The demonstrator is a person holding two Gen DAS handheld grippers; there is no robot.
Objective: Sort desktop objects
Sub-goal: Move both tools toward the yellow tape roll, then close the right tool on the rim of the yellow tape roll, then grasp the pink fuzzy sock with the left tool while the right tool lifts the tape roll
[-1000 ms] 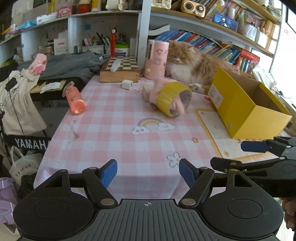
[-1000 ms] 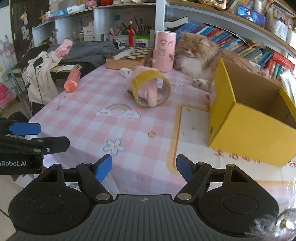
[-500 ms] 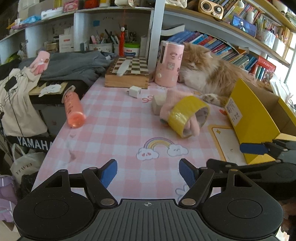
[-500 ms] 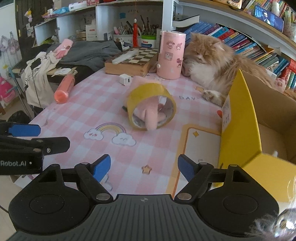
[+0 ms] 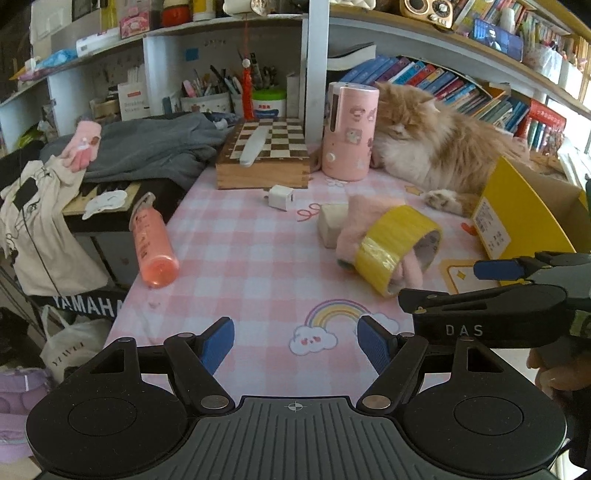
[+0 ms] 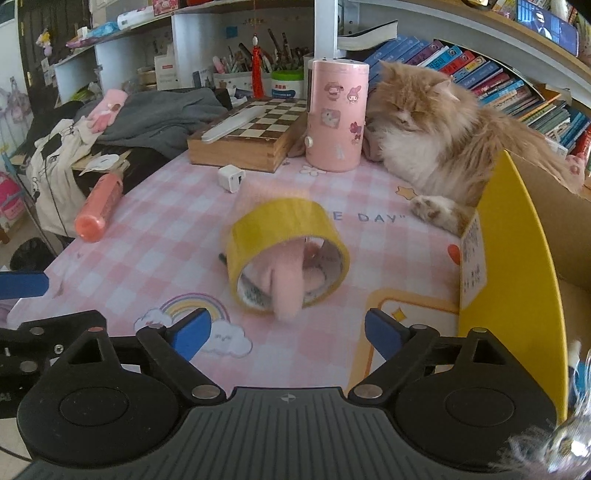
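We are closing on the tape (image 6: 288, 254) at frame centre: right gripper (image 6: 286, 332) opening, empty; left gripper (image 5: 295, 343) released. Next, straddle the tape, then box (image 6: 517, 258).

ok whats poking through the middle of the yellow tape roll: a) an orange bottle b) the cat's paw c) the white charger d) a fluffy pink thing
d: a fluffy pink thing runs through the hole of the yellow tape roll and sticks out at the front.

We see white shelves (image 5: 236, 33) crammed with books (image 5: 436, 81) behind the bench (image 5: 258, 258), whose cloth is pink-checked; daylight enters from the right.
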